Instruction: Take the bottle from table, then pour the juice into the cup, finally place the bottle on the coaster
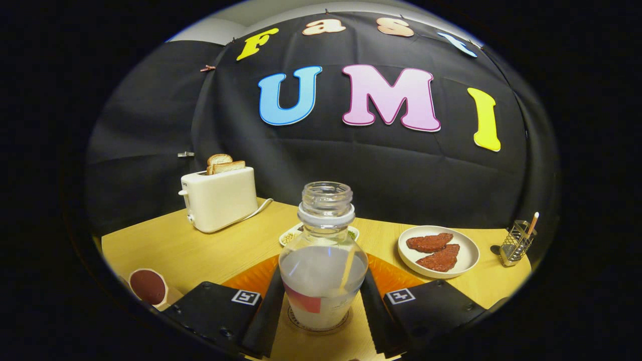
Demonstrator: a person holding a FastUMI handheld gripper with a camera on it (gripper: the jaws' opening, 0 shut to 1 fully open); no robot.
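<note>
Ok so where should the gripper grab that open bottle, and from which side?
Grip the bottle on its wide lower body, coming in level from the near side, as the gripper is lined up now. It stands upright on a round coaster with its cap off, so a low, level hold should keep liquid in. The fingers flank the body closely; whether they press on it is unclear.

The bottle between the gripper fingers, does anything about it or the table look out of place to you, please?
Nothing looks spilled or damaged. The bottle stands upright and uncapped on a round coaster, partly filled, with the gripper fingers close on both sides; whether they press it is unclear. The toaster and plate sit neatly.
</note>
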